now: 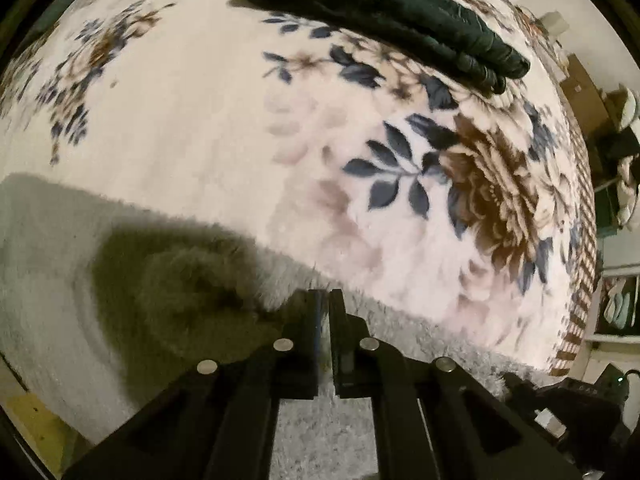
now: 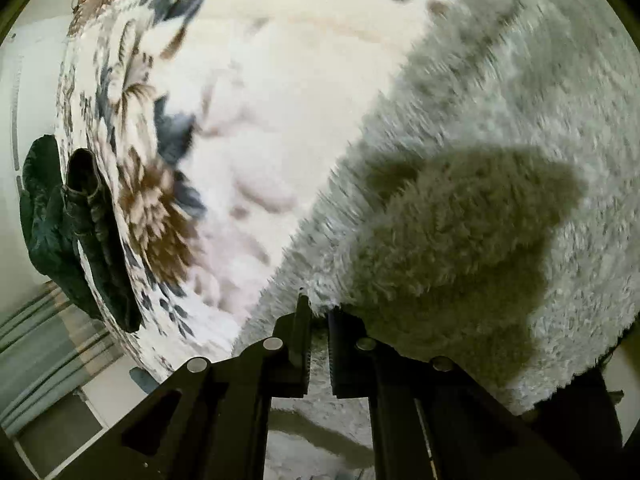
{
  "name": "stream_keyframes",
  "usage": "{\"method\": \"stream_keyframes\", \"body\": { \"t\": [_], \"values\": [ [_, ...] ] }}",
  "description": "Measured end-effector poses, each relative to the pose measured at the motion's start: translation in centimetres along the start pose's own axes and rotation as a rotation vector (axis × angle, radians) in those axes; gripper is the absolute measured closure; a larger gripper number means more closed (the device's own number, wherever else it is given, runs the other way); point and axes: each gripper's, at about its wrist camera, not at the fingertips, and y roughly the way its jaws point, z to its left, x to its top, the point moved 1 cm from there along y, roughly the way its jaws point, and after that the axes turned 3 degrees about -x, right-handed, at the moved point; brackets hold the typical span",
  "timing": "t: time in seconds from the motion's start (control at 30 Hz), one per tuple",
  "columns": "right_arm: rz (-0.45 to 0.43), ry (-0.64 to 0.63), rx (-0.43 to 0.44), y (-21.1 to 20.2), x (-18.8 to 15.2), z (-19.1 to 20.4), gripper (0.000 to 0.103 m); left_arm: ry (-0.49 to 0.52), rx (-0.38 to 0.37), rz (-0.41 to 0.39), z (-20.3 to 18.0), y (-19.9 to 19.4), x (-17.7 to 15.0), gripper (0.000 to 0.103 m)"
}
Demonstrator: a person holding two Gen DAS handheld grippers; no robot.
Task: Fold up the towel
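Observation:
A fluffy pale grey towel (image 1: 52, 264) lies on a cream bedspread with blue and brown flowers (image 1: 192, 120). In the left wrist view my left gripper (image 1: 325, 300) is shut, its black fingers pinching the towel's far edge. In the right wrist view the same towel (image 2: 500, 120) fills the right half, and my right gripper (image 2: 318, 312) is shut on its edge, with pile bunched between the ridged fingers. Both grippers cast dark shadows on the towel. The towel's corners near the grippers are hidden under the fingers.
A folded dark green cloth (image 1: 384, 12) lies on the bedspread at the far side; it shows at the left edge in the right wrist view as dark green cloth (image 2: 80, 232). The bed's edge, cardboard boxes (image 1: 584, 92) and shelves (image 1: 616, 304) are at the right. Striped flooring (image 2: 48, 344) lies beside the bed.

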Motion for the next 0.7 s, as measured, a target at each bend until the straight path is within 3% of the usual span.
{"method": "stream_keyframes", "body": {
  "t": [0.1, 0.17, 0.27, 0.3, 0.33, 0.4, 0.5, 0.57, 0.6, 0.63, 0.7],
  "values": [
    [-0.007, -0.001, 0.002, -0.1, 0.7, 0.1, 0.096, -0.016, -0.011, 0.053, 0.6, -0.4, -0.3, 0.1],
    [-0.007, -0.012, 0.007, -0.4, 0.7, -0.3, 0.096, -0.052, -0.058, 0.062, 1.2, -1.5, -1.1, 0.099],
    [0.058, -0.002, 0.03, 0.1, 0.0, -0.8, 0.091, -0.081, -0.062, 0.061, 3.0, -3.5, -2.2, 0.097],
    [0.092, -0.019, 0.054, 0.1, -0.5, -0.9, 0.078, -0.088, -0.049, 0.06, 3.7, -3.8, -2.4, 0.091],
    [0.116, -0.046, 0.074, 0.4, -1.3, -0.5, 0.055, -0.095, -0.026, 0.065, 3.9, -3.6, -2.5, 0.079],
    [0.165, -0.098, 0.08, 1.3, -2.8, 0.4, 0.043, -0.109, -0.015, 0.074, 4.6, -2.9, -2.8, 0.066],
    [0.258, -0.14, 0.067, 4.3, -4.9, 1.9, 0.043, -0.148, -0.007, 0.102, 5.5, -0.7, -2.4, 0.066],
    [0.267, -0.105, 0.049, 6.1, -5.1, 2.1, 0.043, -0.158, 0.004, 0.121, 5.6, 0.8, -2.0, 0.066],
    [0.246, -0.085, 0.03, 6.8, -4.9, 2.1, 0.052, -0.161, 0.011, 0.126, 5.6, 1.6, -1.7, 0.067],
    [0.226, -0.078, 0.014, 7.0, -4.9, 2.1, 0.079, -0.165, 0.012, 0.121, 5.6, 2.0, -1.6, 0.071],
    [0.198, -0.082, -0.02, 7.1, -4.8, 2.2, 0.088, -0.159, 0.023, 0.101, 5.5, 2.0, -1.4, 0.082]
  ]
}}
